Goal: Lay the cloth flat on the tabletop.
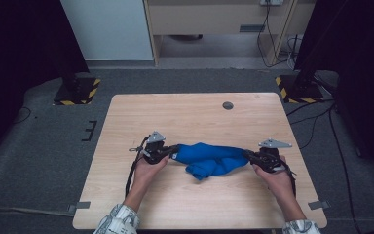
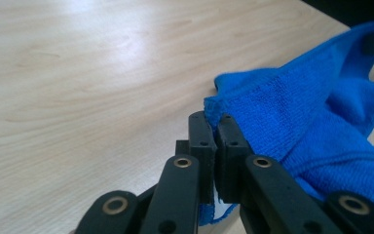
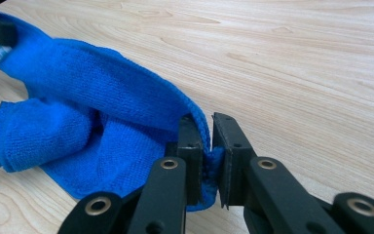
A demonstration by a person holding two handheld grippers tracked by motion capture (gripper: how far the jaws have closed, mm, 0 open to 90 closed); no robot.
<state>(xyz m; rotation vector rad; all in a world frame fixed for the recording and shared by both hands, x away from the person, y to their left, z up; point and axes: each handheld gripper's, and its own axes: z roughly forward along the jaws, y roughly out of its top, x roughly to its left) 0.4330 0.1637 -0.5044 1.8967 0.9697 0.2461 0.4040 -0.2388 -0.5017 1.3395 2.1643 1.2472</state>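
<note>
Left tool (image 1: 171, 152) clamped on one end of blue cloth (image 1: 213, 159). Right tool (image 1: 251, 156) pinching the opposite end, probably to stretch it flat over the bench (image 1: 185, 117).

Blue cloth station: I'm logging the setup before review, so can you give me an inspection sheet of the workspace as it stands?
Surface: light wooden table, bare apart from the cloth; a dark round hole near the far edge.
Job's things: blue cloth, bunched and stretched between the two grippers, sagging in the middle.
Clutter: nothing seen.
Grippers: left gripper shut on one edge of the cloth; right gripper shut on the opposite edge.
Cables: a black cable trails from the left gripper off the table's near side; more cables lie on the floor at right.
Surroundings: grey carpet, two stand bases with yellow-black striping, wooden furniture behind.
</note>
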